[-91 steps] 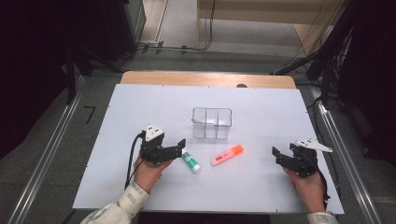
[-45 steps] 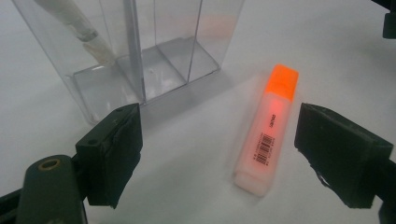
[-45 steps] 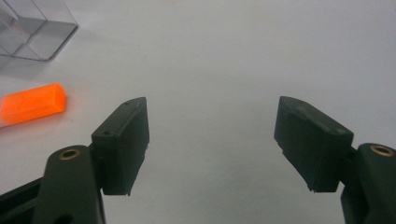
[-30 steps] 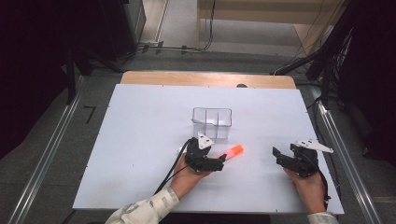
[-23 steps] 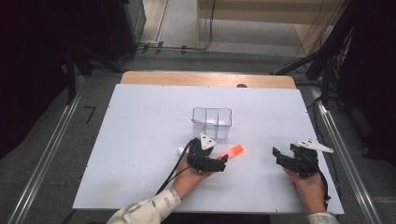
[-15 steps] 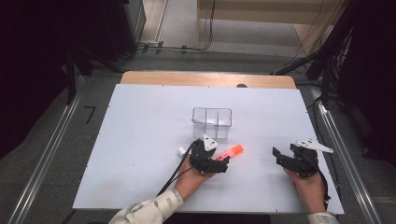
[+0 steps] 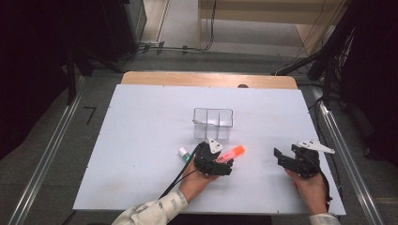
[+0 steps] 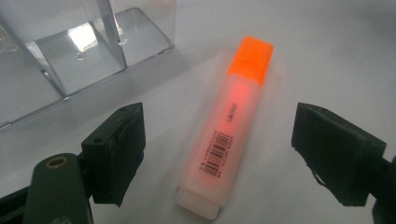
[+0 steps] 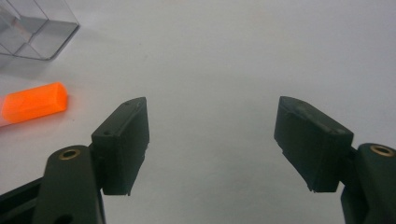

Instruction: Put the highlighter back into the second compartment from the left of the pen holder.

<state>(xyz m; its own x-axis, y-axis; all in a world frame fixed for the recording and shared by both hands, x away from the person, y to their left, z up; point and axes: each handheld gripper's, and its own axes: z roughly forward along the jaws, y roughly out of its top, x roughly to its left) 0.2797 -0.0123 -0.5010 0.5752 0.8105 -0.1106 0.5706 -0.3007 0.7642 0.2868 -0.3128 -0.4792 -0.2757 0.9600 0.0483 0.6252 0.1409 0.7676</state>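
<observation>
From the high view we look forward and down from the person's side onto the whole white table (image 7: 141, 140), far off. The left gripper view rides low and close, facing toward two o'clock on the table, over the orange highlighter (image 8: 231, 116) to the clear box (image 8: 93, 51) at its eleven o'clock. The right gripper view sits close too, facing toward nine o'clock across the table. Both gripper views share the highlighter's cap and a box corner.
</observation>
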